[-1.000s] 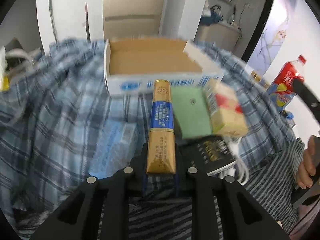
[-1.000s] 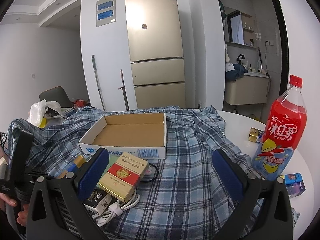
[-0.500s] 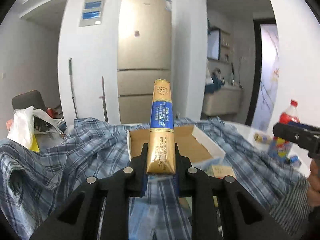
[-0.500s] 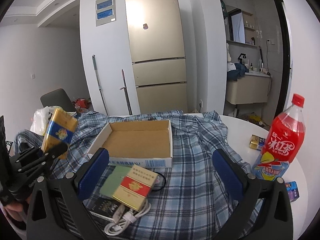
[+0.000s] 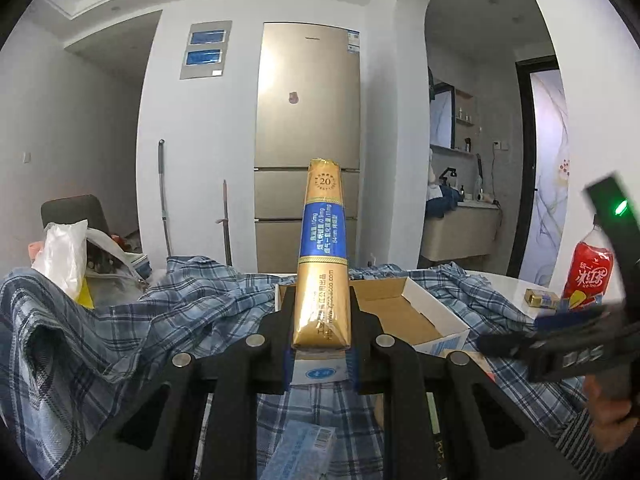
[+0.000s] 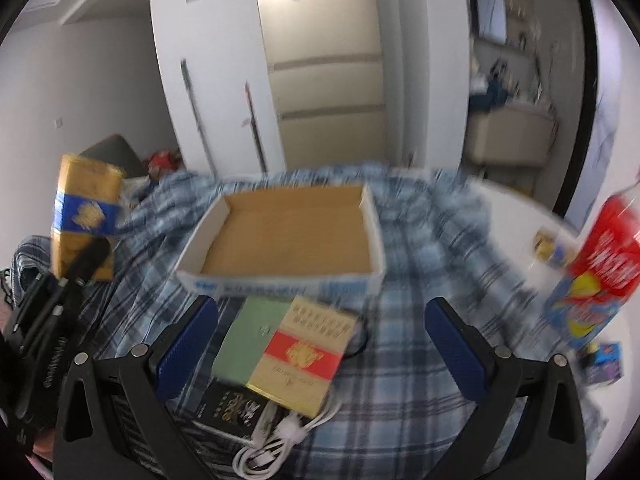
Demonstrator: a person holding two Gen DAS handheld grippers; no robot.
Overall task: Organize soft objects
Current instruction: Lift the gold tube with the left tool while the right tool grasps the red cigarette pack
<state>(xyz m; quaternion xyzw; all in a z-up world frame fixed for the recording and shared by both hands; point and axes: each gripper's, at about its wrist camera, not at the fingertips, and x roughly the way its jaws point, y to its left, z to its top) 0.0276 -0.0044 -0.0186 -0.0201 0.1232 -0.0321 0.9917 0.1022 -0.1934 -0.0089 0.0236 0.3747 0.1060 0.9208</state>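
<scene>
Placement is the step in hand, by my reading: the left gripper (image 5: 322, 344) is clenched on a gold-and-blue soft pack (image 5: 323, 256), held clear of the cloth with its long axis pointing forward, and the open cardboard box (image 6: 288, 240) sits just ahead on the plaid shirt (image 6: 420, 344). To do it well, carry the pack over the near wall, lower it flat onto the bare floor toward one side, and let go only once it rests, since a soft pack dents under a hard squeeze. The right gripper (image 6: 322, 344) hangs with its jaws spread wide and empty above the red-and-cream pack (image 6: 304, 356), which lies on a green pack (image 6: 252, 332) in front of the box.
</scene>
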